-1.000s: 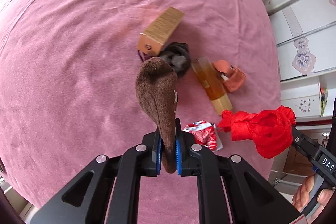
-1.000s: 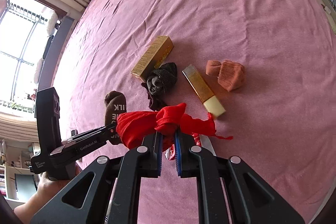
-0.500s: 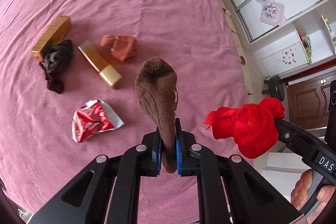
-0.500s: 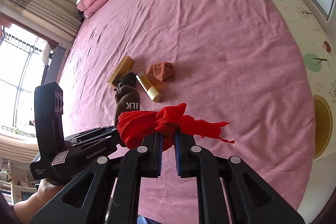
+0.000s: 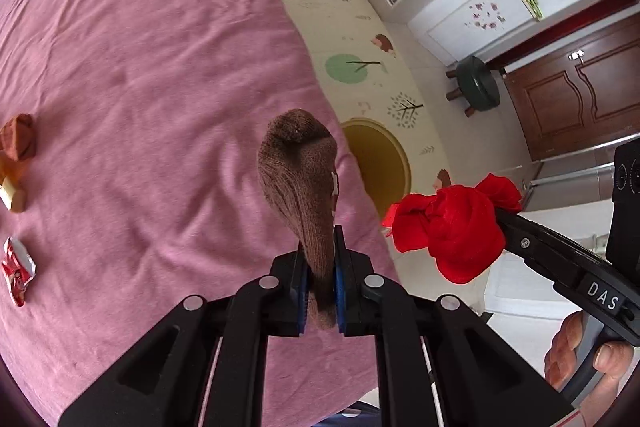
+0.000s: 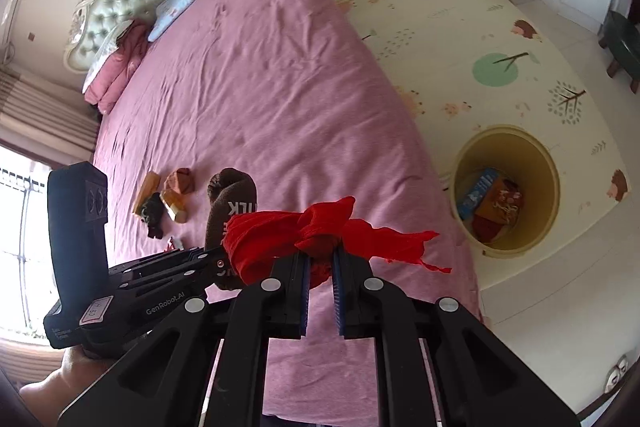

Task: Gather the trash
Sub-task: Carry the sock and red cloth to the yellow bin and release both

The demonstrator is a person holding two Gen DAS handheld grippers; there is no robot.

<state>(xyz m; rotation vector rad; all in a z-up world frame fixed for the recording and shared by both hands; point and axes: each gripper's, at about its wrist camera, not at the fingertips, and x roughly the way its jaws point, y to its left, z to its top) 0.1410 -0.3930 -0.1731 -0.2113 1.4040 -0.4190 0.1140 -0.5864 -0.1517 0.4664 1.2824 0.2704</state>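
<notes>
Right wrist view shows your right gripper (image 6: 320, 267) clamped on the red cloth (image 6: 280, 239), your left gripper (image 5: 319, 279) pinching the brown sock (image 5: 300, 171). You're mid-carry; next, I judge, bring both over the yellow bin (image 6: 552, 167) and release.

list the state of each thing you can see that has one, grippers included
left gripper: shut on the brown knitted sock, held off the bed
right gripper: shut on the red crumpled cloth, held off the bed
round yellow bin: upright on the floor, open, partly filled
crumpled red and silver wrapper: lying on the pink bedsheet
rust-orange balled sock: lying on the sheet
</notes>
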